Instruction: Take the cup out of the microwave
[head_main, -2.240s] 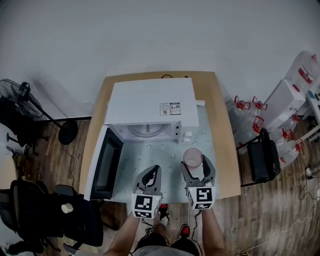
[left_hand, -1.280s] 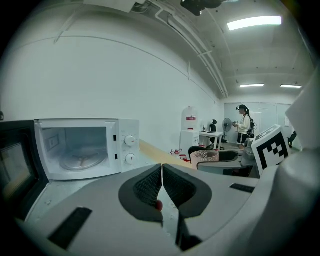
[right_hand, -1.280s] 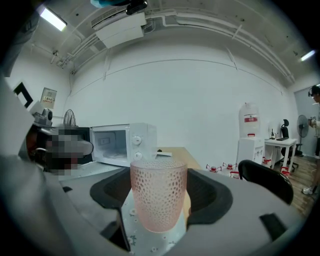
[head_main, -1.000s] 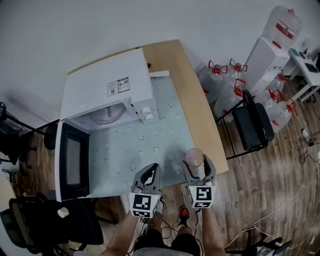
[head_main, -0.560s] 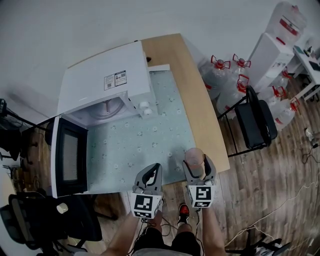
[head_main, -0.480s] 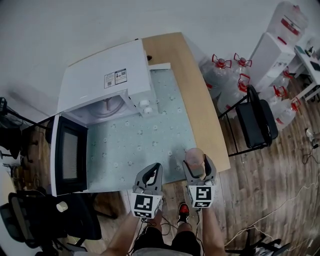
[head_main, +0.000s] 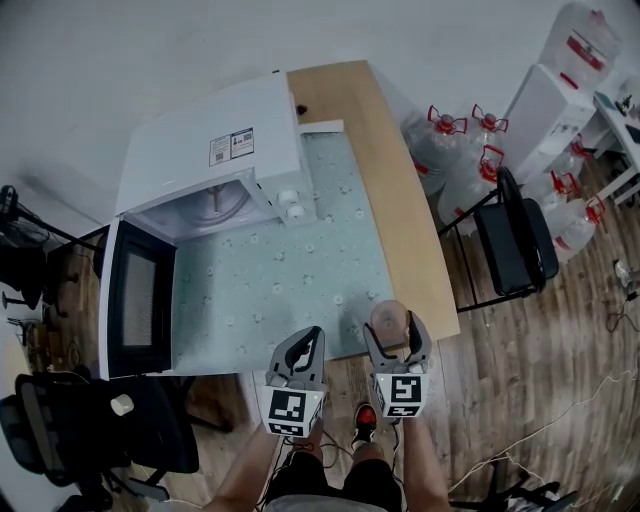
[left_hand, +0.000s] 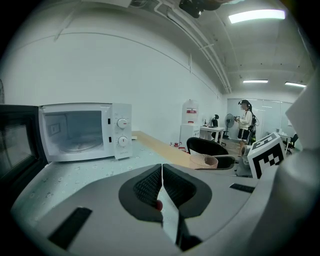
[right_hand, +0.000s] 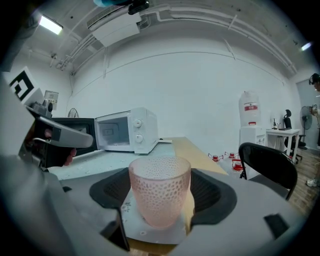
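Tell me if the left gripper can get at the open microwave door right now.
Probably yes. The left gripper is shut and empty, and only bare mat lies between it and the door, which stands open on its side. The cup sits in the right gripper, well clear.

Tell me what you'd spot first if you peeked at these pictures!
The bumpy pink cup jumps out first, pinched in the right tool at the near right corner of the table. Next comes the big white microwave at the table's far left, its door wide open and only the round plate inside. The left tool is shut and empty.
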